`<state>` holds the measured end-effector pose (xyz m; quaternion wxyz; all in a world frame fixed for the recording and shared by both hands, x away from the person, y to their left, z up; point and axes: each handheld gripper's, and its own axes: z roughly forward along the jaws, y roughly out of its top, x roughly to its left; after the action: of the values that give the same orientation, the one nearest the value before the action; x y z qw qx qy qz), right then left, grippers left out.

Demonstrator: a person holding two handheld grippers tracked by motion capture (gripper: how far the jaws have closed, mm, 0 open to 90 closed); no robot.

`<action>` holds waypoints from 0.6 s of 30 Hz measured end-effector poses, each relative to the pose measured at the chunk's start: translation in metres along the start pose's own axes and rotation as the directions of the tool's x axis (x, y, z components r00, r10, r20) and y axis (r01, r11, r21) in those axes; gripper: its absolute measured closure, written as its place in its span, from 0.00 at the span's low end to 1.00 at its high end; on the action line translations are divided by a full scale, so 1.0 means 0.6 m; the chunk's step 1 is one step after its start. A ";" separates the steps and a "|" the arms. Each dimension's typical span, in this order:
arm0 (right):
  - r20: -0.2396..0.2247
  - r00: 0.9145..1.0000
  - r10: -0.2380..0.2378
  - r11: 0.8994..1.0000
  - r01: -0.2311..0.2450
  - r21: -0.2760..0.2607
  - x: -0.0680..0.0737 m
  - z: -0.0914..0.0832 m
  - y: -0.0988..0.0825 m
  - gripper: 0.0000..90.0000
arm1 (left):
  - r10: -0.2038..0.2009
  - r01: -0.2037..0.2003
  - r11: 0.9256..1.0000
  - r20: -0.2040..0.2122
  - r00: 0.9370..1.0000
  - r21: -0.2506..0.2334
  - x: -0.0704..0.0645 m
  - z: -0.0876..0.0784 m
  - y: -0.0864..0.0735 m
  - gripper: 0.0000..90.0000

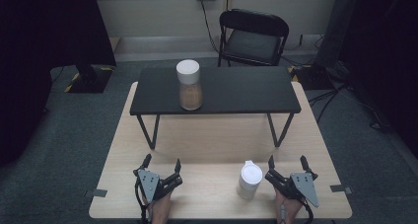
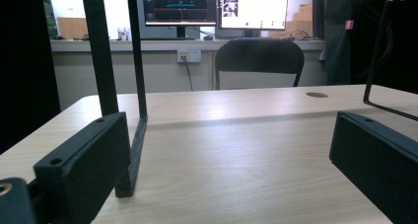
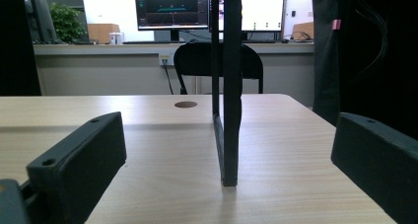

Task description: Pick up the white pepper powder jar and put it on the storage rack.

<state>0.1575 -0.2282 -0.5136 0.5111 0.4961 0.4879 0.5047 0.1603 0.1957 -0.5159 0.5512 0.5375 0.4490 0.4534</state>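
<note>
Both the left gripper (image 1: 161, 166) and right gripper (image 1: 287, 164) rested spread and empty. The white lidded cup (image 1: 249, 180) stood just left of the right gripper. It looked light, rigid and smooth, so gripping its body below the lid seemed safest.

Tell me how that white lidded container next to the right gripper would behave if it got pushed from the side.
The white container stands upright and looks taller than it is wide, so a high push would probably tip it. Its round body suggests it would roll once down. The smooth wooden table would likely let it slide under a low push. Its weight cannot be judged.
</note>
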 end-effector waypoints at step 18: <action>-0.081 0.996 0.049 0.990 -0.060 -0.131 -0.008 -0.050 0.059 0.00 | 0.000 0.000 1.000 -0.014 1.000 0.000 -0.004 0.000 0.000 0.02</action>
<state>0.1264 -0.2328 -0.4791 0.5097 0.4541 0.4589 0.5687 0.1598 0.1933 -0.5159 0.5479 0.5343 0.4529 0.4573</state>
